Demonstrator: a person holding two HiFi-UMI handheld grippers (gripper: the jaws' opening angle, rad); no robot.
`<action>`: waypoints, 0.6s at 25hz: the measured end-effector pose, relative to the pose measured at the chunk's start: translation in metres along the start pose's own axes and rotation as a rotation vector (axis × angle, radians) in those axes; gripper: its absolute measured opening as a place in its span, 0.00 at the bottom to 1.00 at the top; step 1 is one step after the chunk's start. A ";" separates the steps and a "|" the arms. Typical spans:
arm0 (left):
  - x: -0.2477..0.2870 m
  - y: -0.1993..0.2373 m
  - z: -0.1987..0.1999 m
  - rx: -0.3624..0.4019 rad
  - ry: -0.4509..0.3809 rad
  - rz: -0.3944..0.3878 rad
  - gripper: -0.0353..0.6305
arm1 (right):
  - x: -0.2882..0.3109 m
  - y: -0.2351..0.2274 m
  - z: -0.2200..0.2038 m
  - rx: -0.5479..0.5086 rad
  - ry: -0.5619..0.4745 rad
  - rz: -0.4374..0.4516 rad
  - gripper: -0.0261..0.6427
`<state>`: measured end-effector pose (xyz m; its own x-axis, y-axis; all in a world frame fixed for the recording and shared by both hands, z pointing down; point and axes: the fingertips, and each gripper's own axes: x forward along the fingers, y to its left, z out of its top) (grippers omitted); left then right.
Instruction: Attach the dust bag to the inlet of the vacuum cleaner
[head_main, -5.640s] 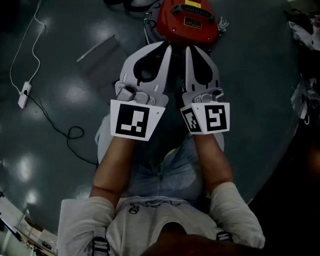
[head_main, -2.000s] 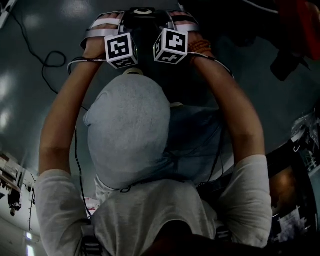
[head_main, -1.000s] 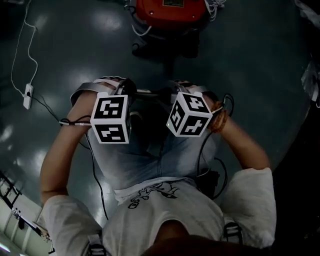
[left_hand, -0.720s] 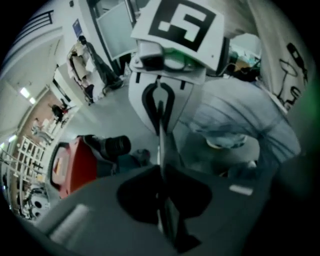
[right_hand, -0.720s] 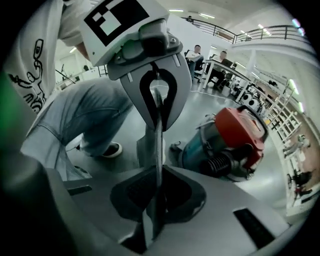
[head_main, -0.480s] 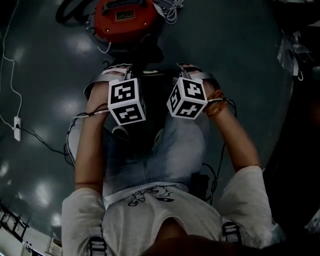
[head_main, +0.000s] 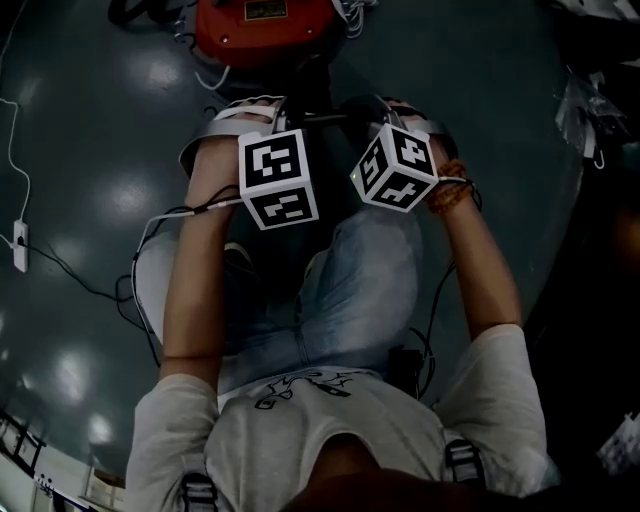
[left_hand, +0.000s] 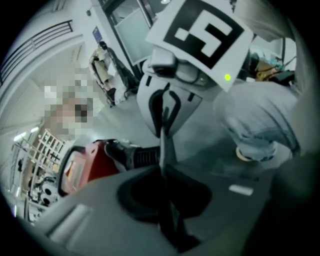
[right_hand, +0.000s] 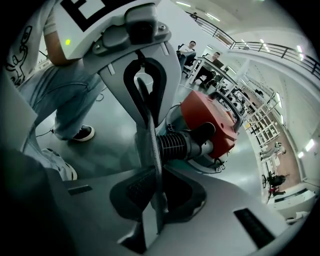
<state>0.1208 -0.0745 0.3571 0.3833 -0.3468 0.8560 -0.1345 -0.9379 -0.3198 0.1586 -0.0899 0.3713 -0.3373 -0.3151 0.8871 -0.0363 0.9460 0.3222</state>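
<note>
Right gripper view shows the right gripper (right_hand: 152, 172) clamped on a thin edge of the dark dust bag (right_hand: 149, 135), and the left gripper (left_hand: 164, 172) pinches the same edge from the opposite side. The bag sits between the 2 claws, near the red vacuum cleaner (head_main: 262, 25) but apart from it. It looks light and limp, so its stiffer rim seems the best hold
</note>
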 end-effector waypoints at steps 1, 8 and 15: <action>0.001 0.003 0.000 -0.004 -0.005 0.012 0.10 | 0.000 -0.002 0.000 -0.003 0.005 -0.002 0.09; 0.001 0.012 -0.006 -0.002 -0.030 0.026 0.11 | 0.002 -0.005 0.005 -0.010 0.019 0.015 0.09; 0.002 0.014 0.001 -0.016 -0.062 0.017 0.11 | 0.003 -0.012 -0.001 -0.021 0.048 -0.025 0.09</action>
<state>0.1207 -0.0888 0.3539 0.4365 -0.3619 0.8237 -0.1556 -0.9321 -0.3270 0.1592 -0.1020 0.3704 -0.2907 -0.3427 0.8933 -0.0242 0.9360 0.3512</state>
